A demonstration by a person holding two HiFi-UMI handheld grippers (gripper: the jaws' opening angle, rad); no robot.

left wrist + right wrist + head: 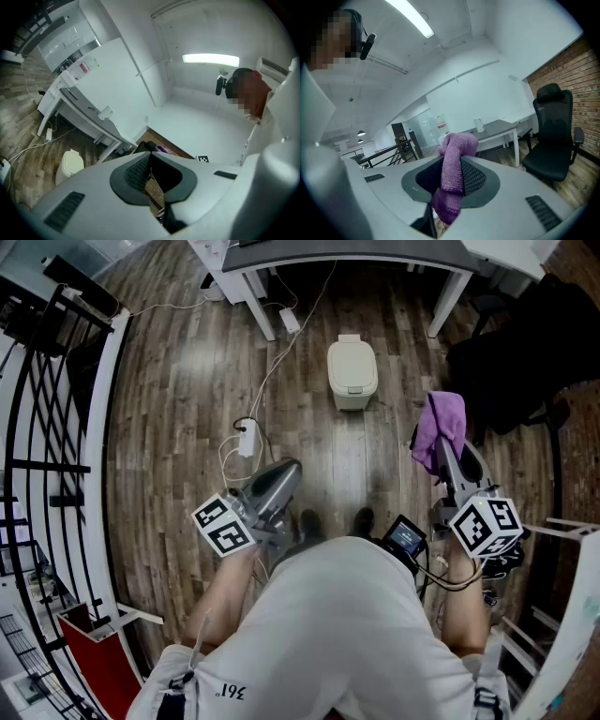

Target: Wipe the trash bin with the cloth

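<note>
Left gripper (284, 472): jaws closed together, nothing between them, held level over the wood floor (178, 409); trash bin (352, 373): cream, lid down, standing on the floor ahead, near the desk (356, 251), well apart from both grippers; right gripper (448, 457): jaws clamped on the purple cloth (441, 423), which bunches above the tips.

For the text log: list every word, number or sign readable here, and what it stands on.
"361°": printed on the person's pale clothing, seen upside down.
Notices on the white partition: too small to read.
Small screen: blurred, unreadable.
</note>
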